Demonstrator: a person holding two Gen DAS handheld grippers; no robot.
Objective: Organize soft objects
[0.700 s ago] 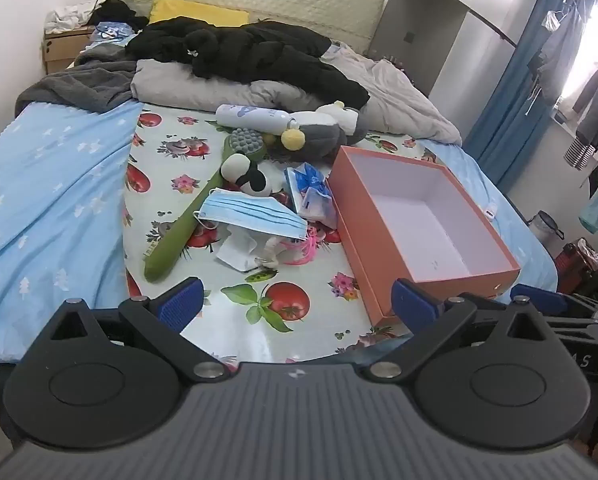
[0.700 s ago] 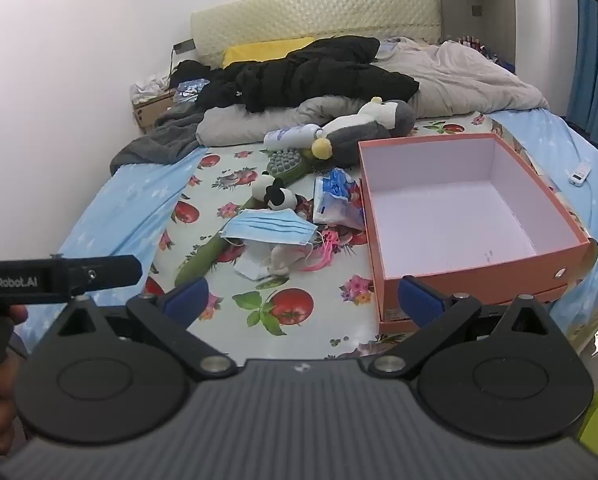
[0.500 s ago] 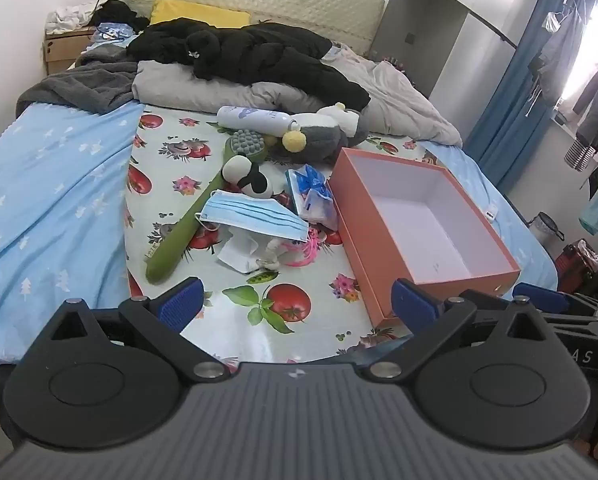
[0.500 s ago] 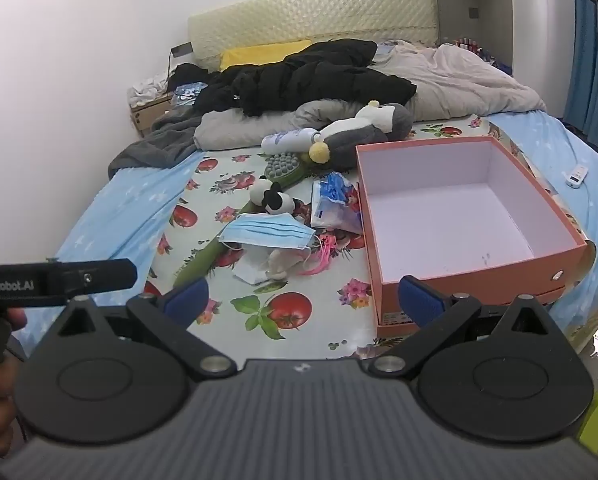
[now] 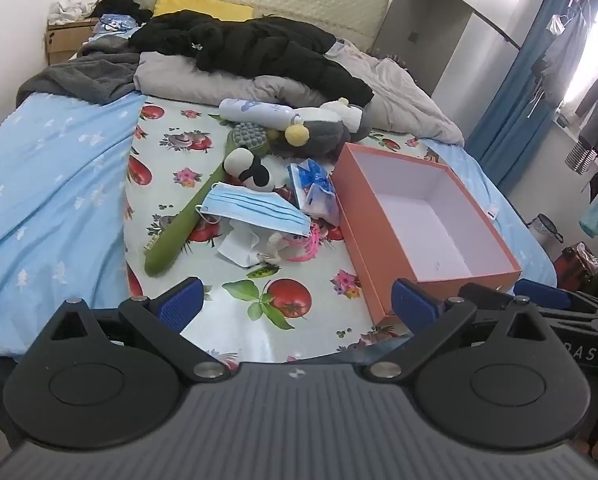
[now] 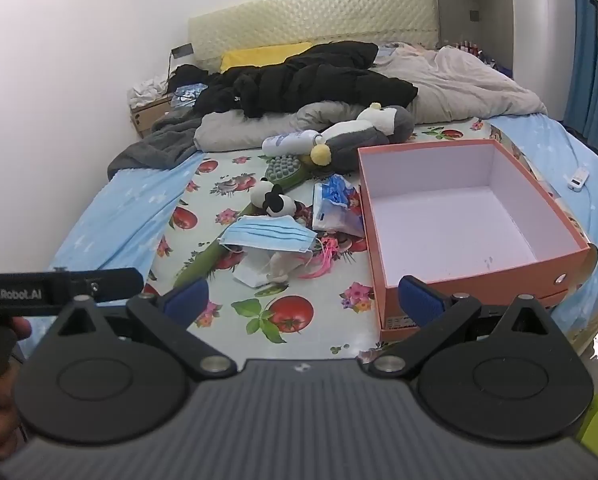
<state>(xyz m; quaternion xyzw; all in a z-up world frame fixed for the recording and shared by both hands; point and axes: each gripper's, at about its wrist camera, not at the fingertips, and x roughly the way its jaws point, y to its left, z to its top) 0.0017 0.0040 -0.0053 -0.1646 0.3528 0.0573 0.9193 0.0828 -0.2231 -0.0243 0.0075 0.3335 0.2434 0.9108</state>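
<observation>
While nothing is in the box yet: I judge the task barely begun.
Box: orange box (image 6: 475, 216) lies bare inside on the bed.
Soft things: face mask (image 6: 269, 234), panda plush (image 6: 273, 200), grey plush (image 6: 359, 138), tissue pack (image 6: 337, 210), all left of the box on the fruit-print cloth (image 5: 187, 148).
Left tongs (image 5: 295, 304): apart, holding nothing, near the box's front corner.
Right tongs (image 6: 303, 300): apart, holding nothing.
Left to do: I see every item waiting.
</observation>
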